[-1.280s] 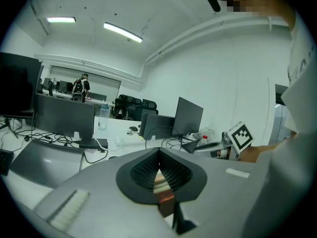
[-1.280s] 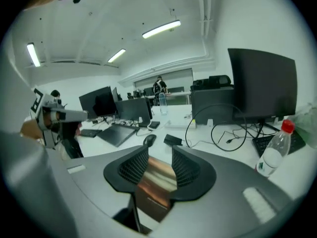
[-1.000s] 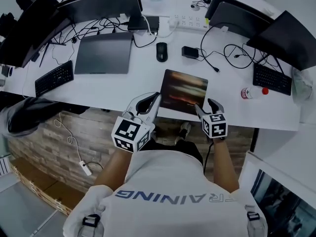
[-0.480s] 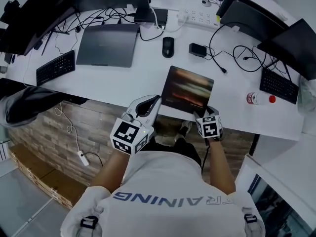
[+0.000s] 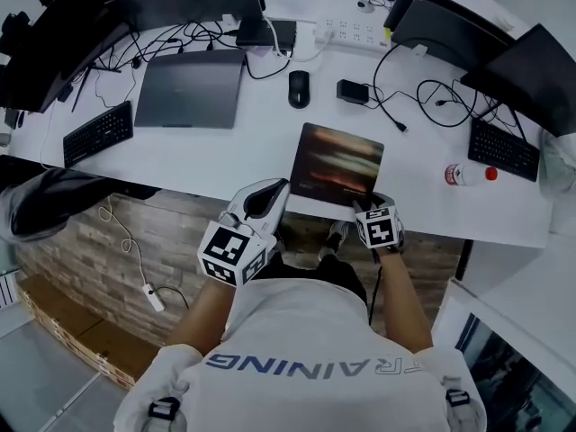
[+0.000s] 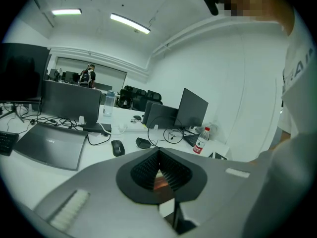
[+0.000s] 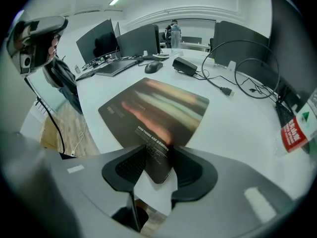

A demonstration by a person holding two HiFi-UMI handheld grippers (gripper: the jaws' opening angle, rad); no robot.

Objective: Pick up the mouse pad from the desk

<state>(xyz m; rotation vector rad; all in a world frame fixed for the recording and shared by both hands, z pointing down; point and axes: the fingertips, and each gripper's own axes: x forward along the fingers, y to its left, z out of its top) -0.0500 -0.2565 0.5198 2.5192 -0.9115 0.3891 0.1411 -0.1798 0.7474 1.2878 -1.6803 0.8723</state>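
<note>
A dark rectangular mouse pad with orange and pale streaks (image 5: 337, 160) lies flat on the white desk (image 5: 225, 165), close to the desk's near edge. In the head view the right gripper (image 5: 371, 203) points steeply down at the pad's 5 o'clock corner. In the right gripper view its jaws have just been closing but stand apart, and that corner of the mouse pad (image 7: 158, 108) shows between them. A wedge of white desk is visible beside the corner. Whether the right gripper (image 7: 159, 150) touches the pad's surface cannot be told.

The left gripper (image 5: 270, 192) sits at about 8 o'clock from the pad, near the desk's edge and apart from the pad. In the left gripper view the tips of the left gripper (image 6: 158, 151) meet, with nothing clamped between them.

From the pad, a black computer mouse (image 5: 298, 88) lies at 11 o'clock, and a closed grey laptop (image 5: 191, 88) at 10 o'clock. A clear plastic bottle with a red cap (image 5: 465, 175) lies on its side at 3 o'clock. A black keyboard (image 5: 97, 134) rests at 9 o'clock, well apart.
</note>
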